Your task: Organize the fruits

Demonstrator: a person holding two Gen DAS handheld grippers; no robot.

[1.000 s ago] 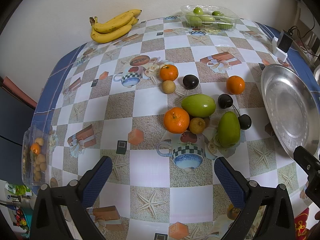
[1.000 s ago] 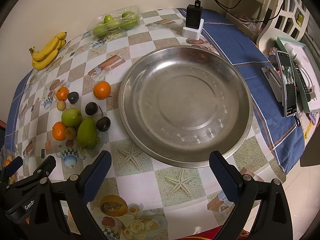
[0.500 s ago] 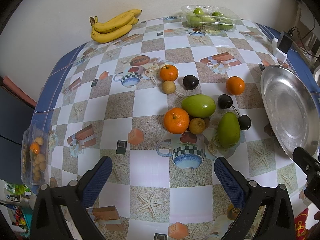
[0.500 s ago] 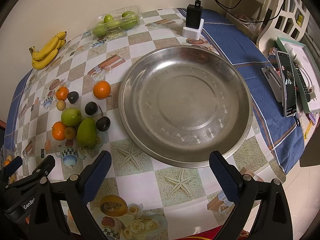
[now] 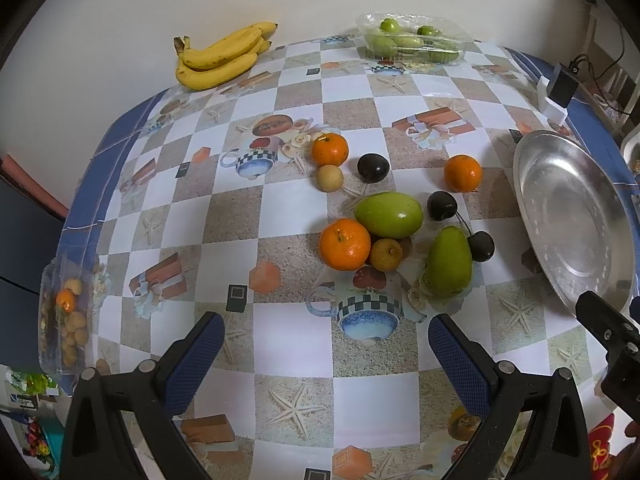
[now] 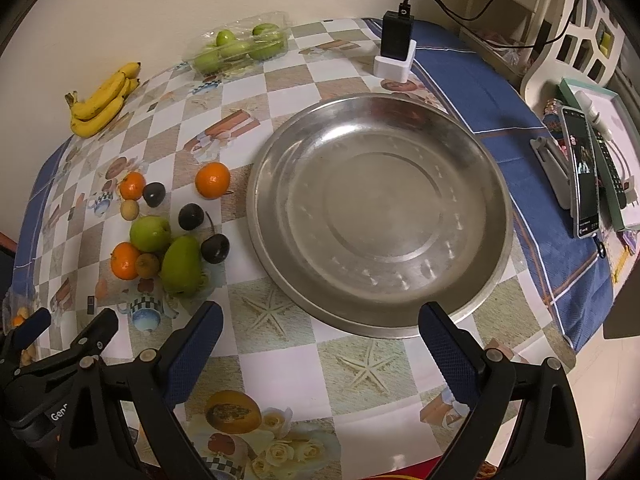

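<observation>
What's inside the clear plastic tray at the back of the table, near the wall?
The clear plastic tray holds several green round fruits, visible through its film wrap. The wrinkled, glaring plastic hides their exact count and whatever lies beneath them. Both grippers hang open, well short of it.

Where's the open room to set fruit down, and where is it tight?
The steel tray is bare inside. Tablecloth is free between the bananas, the bagged green fruit and the loose pile. Crowded: oranges, mangoes and dark plums, nearly touching beside the tray's left rim.
</observation>
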